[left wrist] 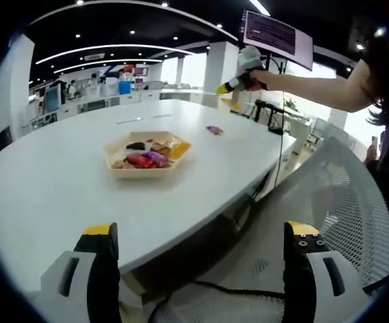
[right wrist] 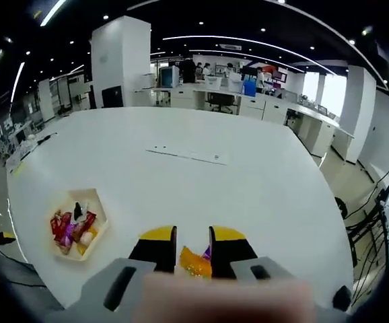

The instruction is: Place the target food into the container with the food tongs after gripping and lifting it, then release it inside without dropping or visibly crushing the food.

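A pale hexagonal tray [left wrist: 117,149] holds several wrapped snacks, red, purple, orange and dark, and sits mid-table. In the right gripper view the same tray [right wrist: 99,208] lies to the left. My left gripper [left wrist: 201,232] is open with nothing between its jaws, low at the table's near edge and short of the tray. My right gripper [right wrist: 184,237] has its jaws close together on an orange snack packet [right wrist: 193,262], above the table. In the left gripper view that right gripper [left wrist: 238,82] is held up beyond the tray by a person's outstretched arm. A small purple packet [left wrist: 214,129] lies on the table.
The large white table [left wrist: 66,188] curves round to an edge on the right. A white mesh chair [left wrist: 329,195] stands close on the right, and a dark cable [left wrist: 208,291] runs along the floor. A screen [left wrist: 277,37] hangs behind. Desks and pillars fill the office beyond.
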{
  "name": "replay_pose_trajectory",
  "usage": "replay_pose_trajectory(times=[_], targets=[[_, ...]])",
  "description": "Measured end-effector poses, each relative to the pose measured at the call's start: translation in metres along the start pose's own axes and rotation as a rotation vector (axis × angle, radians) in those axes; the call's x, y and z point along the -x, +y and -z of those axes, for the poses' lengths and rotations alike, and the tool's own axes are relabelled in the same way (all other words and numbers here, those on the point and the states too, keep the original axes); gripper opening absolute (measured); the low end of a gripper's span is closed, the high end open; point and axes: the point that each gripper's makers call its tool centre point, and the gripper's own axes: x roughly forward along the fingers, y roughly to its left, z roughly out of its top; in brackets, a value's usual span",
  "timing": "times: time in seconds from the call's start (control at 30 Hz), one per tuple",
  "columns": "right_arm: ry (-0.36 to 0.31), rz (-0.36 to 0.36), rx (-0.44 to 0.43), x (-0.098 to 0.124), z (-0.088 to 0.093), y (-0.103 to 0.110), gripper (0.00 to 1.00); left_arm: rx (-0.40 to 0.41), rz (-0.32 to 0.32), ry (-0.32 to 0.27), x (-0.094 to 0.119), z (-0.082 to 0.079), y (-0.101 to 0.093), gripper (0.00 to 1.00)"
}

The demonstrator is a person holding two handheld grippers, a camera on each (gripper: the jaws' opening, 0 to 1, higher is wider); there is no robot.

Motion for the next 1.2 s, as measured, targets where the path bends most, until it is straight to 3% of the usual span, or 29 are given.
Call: replay_pose_trajectory(times=[0.63,1.2], targets=[[-0.034,-0.194,0.009,-0.041,-0.045,0.111,0.18,-0.005,0.004,-0.007,0.000,-0.002,-0.001,0.99],[0.002,-0.366,0.085,-0.065,-0.051,0.210,0.18,-0.005,-0.004,-0.022,0.000,-0.005,0.001,0.99]])
